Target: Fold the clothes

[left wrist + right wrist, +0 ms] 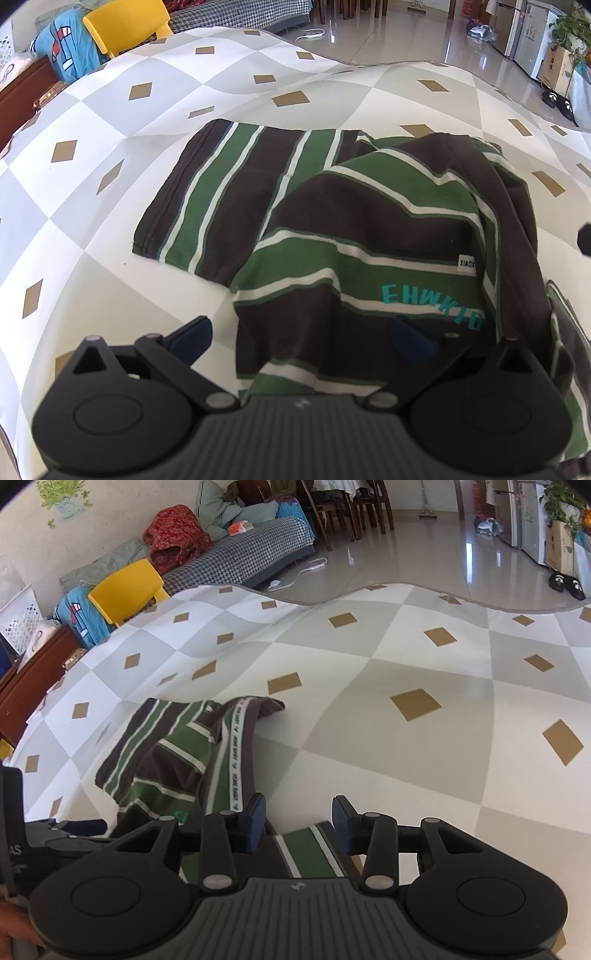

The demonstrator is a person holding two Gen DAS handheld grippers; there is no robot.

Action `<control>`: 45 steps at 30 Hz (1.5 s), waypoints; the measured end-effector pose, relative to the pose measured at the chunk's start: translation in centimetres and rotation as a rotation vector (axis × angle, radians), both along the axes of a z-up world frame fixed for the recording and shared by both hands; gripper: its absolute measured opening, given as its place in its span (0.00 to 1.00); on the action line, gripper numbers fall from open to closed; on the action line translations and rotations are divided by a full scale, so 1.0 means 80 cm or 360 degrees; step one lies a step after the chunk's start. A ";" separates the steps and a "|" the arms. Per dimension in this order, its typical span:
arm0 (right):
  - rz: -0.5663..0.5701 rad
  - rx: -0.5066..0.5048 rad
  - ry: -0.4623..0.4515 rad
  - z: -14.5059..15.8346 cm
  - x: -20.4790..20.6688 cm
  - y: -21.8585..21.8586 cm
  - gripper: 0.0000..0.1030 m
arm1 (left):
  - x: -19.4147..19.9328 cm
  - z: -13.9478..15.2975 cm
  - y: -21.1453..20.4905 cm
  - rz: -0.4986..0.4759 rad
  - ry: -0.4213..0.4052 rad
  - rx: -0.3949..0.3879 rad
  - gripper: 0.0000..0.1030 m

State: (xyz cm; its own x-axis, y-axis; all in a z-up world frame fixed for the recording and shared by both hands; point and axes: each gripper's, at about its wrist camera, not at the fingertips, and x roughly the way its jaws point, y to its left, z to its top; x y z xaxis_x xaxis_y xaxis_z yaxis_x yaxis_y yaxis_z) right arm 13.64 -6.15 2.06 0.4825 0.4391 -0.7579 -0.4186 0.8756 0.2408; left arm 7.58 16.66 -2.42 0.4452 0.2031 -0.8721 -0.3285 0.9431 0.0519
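Note:
A green, brown and white striped shirt [332, 221] lies partly folded on the checkered tablecloth [110, 147], teal lettering facing up. My left gripper [301, 338] hovers over its near left edge, jaws wide open; one pad [192, 336] is over bare cloth and the other pad [410, 339] is over the shirt. In the right wrist view the shirt [177, 757] sits to the left, its collar tape turned out. My right gripper [299, 821] stands open above the shirt's near right corner, a green stripe showing in the gap, and nothing is pinched.
The tablecloth [406, 664] stretches far to the right and back to a wavy far edge. A yellow chair [125, 587] and a sofa piled with clothes [236, 554] stand behind the table. A red-brown wooden cabinet [33, 679] is at the left.

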 end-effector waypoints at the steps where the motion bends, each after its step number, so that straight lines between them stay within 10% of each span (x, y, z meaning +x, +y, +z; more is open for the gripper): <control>1: -0.0008 -0.0008 0.0026 -0.005 -0.002 -0.002 0.38 | -0.002 0.001 0.000 0.0002 -0.0001 -0.0004 1.00; 16: 0.0098 -0.0240 -0.0064 -0.039 -0.039 0.019 0.41 | -0.017 0.000 -0.002 0.0004 0.0002 0.0005 1.00; 24: 0.0070 -0.0350 -0.0138 -0.040 -0.037 0.019 0.05 | -0.014 -0.001 -0.005 0.0015 -0.0013 0.0017 1.00; 28: 0.0056 -0.0403 -0.0171 -0.040 -0.036 0.016 0.03 | -0.012 -0.001 -0.006 0.0026 -0.0020 0.0019 1.00; 45: -0.0676 -0.0731 -0.0172 -0.039 0.008 -0.108 0.03 | -0.004 -0.001 -0.009 0.0058 -0.0023 0.0025 1.00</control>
